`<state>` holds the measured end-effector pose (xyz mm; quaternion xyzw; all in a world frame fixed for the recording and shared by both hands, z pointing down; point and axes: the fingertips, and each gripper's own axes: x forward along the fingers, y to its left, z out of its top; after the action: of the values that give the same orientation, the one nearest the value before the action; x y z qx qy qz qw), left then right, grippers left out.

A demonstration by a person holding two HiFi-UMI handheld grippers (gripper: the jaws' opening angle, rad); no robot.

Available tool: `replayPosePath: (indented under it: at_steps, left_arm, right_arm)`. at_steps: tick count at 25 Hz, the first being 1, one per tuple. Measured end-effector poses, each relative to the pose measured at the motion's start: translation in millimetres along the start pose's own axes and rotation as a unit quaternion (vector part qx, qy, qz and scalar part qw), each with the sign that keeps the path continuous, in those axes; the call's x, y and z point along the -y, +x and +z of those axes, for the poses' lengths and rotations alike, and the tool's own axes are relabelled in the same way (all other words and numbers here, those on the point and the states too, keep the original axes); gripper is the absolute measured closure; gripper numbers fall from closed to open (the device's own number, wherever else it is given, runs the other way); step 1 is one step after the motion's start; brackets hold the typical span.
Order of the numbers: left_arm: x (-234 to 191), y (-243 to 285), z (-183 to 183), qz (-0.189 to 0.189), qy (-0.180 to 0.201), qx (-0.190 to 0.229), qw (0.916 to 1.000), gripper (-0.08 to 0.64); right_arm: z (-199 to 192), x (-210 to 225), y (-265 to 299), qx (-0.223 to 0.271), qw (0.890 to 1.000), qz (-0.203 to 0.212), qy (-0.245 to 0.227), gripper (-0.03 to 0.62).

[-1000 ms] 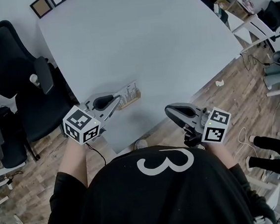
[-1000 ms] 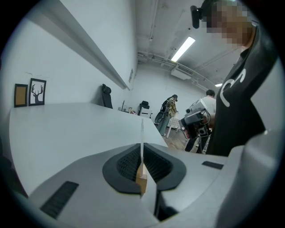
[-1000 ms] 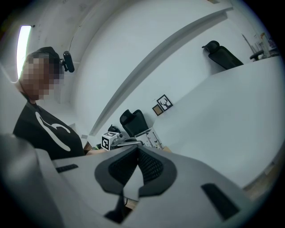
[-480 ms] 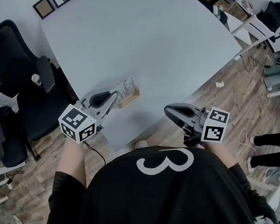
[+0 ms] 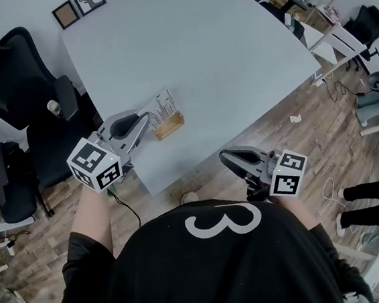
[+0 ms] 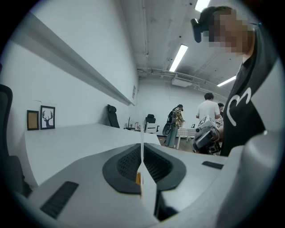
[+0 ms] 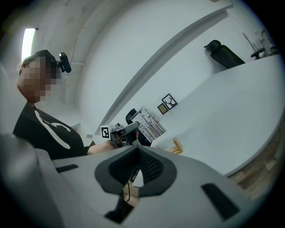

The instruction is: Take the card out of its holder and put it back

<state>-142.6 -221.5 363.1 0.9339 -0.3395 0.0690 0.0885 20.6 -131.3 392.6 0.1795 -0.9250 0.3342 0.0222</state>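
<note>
One card point(image 5: 161, 105) sits pinched in our left gripper point(image 5: 146, 122); our right gripper point(image 5: 225, 156) is closed, empty. Tilted, it may miss the holder point(image 5: 169, 125).

The head view is evenly lit, muted and nearly colourless; the pale table point(image 5: 200, 59) looks flat, with only faint, soft shadows. Both gripper views bend strongly and darken toward their rounded edges. Ceiling strip lights point(image 6: 178, 58) glow bright overhead in the left gripper view, where the near card point(image 6: 144, 180) is out of focus.
</note>
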Motion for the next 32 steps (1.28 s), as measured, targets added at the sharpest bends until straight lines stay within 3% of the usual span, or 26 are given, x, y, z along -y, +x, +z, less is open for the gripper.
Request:
replayPosePath:
  at_steps: [6,15,22,32]
  left_arm:
    - [36,-14,19,-0.008,0.003,0.009,0.9999,0.535]
    - [117,-30,33,-0.036,-0.066,0.023,0.9969,0.535]
    - [185,-28,22,-0.051,-0.076,-0.007,0.9958,0.535]
    - [246,-34,-9,-0.024,-0.076,-0.034,0.9962,0.535]
  right_arm:
    - [-2,-15,-16,0.011,1.0,0.007,-0.006,0.583]
    - [-11,-44,-53,0.026,0.999,0.018,-0.014,0.583]
    - [-15,-64,-86,0.041,0.998,0.03,-0.022,0.583]
    - [-34,-84,-115,0.048,0.997,0.044,-0.027,0.583]
